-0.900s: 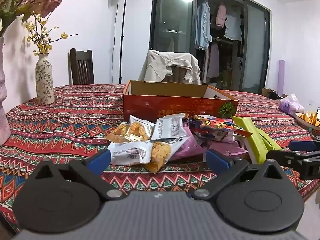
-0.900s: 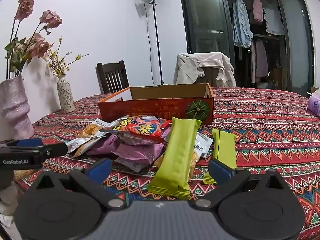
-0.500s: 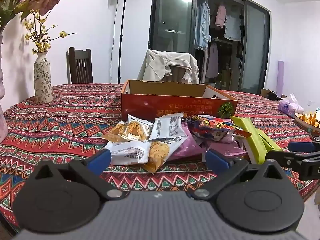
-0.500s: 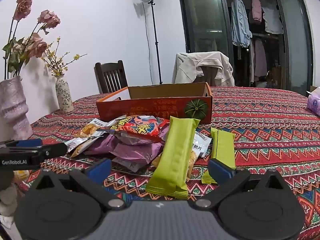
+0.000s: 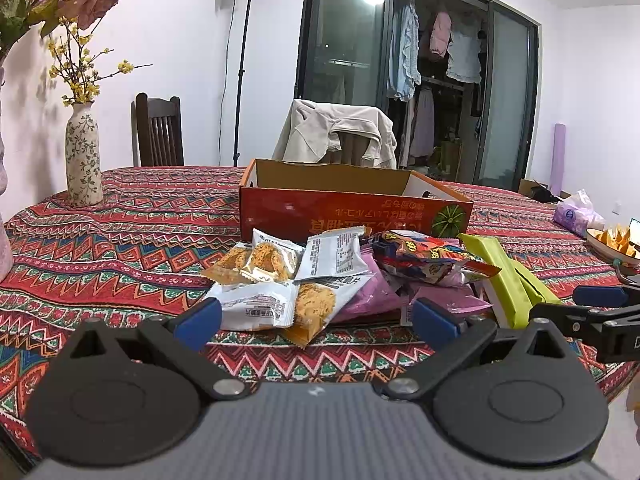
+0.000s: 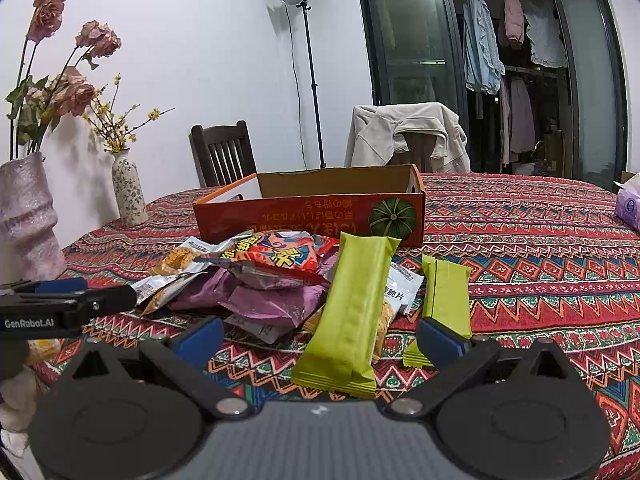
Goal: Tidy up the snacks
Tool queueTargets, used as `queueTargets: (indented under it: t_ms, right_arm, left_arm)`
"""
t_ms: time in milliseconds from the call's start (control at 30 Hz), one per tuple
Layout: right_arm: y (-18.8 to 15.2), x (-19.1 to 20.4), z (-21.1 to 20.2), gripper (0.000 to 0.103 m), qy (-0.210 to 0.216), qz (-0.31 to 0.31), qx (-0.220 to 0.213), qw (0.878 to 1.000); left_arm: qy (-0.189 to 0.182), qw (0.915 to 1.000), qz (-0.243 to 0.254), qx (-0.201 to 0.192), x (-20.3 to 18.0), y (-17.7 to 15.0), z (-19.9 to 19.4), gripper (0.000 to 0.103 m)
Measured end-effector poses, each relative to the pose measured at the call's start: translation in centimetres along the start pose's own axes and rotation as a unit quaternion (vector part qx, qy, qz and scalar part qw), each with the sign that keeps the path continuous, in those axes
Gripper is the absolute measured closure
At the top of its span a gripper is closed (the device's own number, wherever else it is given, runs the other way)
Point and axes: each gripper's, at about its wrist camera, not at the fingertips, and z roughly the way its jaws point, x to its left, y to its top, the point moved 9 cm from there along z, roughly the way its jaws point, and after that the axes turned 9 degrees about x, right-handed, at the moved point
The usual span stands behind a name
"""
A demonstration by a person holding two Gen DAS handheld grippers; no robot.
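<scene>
Both tongs, left (image 5: 316,322) and right (image 6: 318,340), gape released above the tabletop (image 5: 120,240); snack packets (image 5: 304,276) lie just ahead, the orange box (image 6: 312,216) beyond.

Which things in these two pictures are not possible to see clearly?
- Inside of the open orange cardboard box: both views, hidden by its front wall.
- Crumpled purple snack bags: right wrist view, mostly covered by the red printed bag.
- Bowl of yellow chips: left wrist view, cut off by the right edge.

Two green snack bars (image 6: 352,312) lie by a heap of packets (image 6: 256,276) before an orange cardboard box (image 6: 312,216) on a patterned tablecloth (image 6: 540,264).
</scene>
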Motion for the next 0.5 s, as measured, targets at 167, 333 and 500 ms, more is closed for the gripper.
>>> queueTargets:
  t_ms: [167,333,500]
  right_arm:
    - [0.05,0.11,-0.11,0.000,-0.001,-0.001,-0.001,1.000]
    - [0.13,0.11,-0.18,0.000,0.000,-0.001,-0.001,1.000]
    - [0.15,0.10,-0.25,0.000,0.001,-0.001,-0.001,1.000]
  left_arm:
    - [-0.001,1.0000,0.000,0.000,0.00,0.01,-0.04,0.000]
    - [0.001,1.0000,-0.002,-0.004,-0.01,0.15,0.00,0.000]
    - [-0.001,1.0000,-0.001,-0.008,-0.05,0.29,-0.16,0.000]
